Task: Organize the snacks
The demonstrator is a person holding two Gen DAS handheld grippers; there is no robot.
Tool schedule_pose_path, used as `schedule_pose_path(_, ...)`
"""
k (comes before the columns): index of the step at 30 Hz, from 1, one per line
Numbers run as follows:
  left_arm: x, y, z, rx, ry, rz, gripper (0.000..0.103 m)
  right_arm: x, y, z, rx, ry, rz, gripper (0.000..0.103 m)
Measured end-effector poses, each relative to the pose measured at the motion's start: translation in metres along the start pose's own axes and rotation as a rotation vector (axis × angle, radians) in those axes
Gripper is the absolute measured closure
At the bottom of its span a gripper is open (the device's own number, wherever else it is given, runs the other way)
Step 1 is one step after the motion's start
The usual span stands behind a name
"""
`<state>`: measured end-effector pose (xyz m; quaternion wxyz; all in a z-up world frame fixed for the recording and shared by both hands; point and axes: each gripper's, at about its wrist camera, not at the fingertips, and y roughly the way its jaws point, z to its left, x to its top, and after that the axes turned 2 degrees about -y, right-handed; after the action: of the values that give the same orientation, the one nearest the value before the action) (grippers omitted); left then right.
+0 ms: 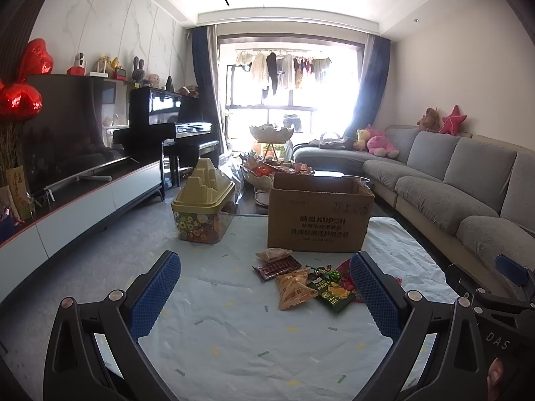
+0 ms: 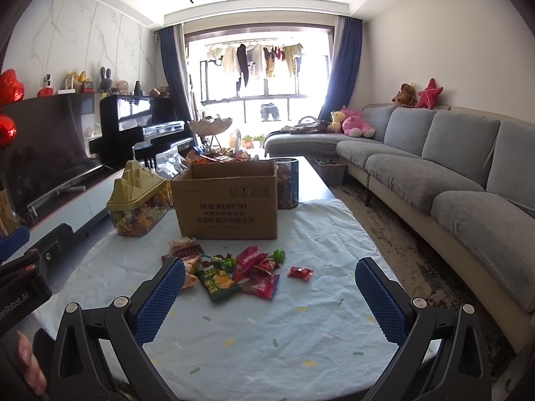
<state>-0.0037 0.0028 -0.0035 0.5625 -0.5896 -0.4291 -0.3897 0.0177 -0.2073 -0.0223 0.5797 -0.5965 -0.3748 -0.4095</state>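
A pile of snack packets [image 1: 302, 279] lies on the pale blue cloth in front of an open cardboard box [image 1: 319, 215]. In the right wrist view the pile [image 2: 234, 272] includes a green chip bag [image 2: 217, 279], red packets [image 2: 260, 282], a green lollipop [image 2: 279, 255] and one small red packet [image 2: 300, 273] lying apart to the right; the box [image 2: 229, 200] stands behind. My left gripper [image 1: 264, 267] is open and empty, short of the pile. My right gripper [image 2: 271, 274] is open and empty, its left finger at the pile's near left edge.
A clear tub with a yellow mountain-shaped lid [image 1: 202, 200] stands left of the box. A round snack canister [image 2: 287, 182] stands behind the box's right side. A grey sofa [image 2: 451, 180] runs along the right. A TV stand [image 1: 83, 207] and piano [image 1: 167, 127] line the left.
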Motion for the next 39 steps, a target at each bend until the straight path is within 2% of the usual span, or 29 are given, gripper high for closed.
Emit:
schedule_pose_path(11,-0.02,0.032,0.006,0.003,0.02,0.076,0.0,-0.011,0.024,0.003,0.02,-0.006,0.058,0.0)
schedule_pose_path(22,-0.044,0.091,0.001,-0.024,0.065,0.214,0.0,-0.031,0.077,0.005,-0.011,-0.028,0.15,0.0)
schedule_pose_path(33,-0.04,0.149,-0.011,-0.033,0.079,0.292,0.005,-0.032,0.14,-0.003,-0.008,-0.013,0.251,0.001)
schedule_pose_path(39,-0.042,0.185,-0.018,-0.032,0.06,0.35,0.009,-0.027,0.172,-0.007,0.015,0.009,0.283,0.01)
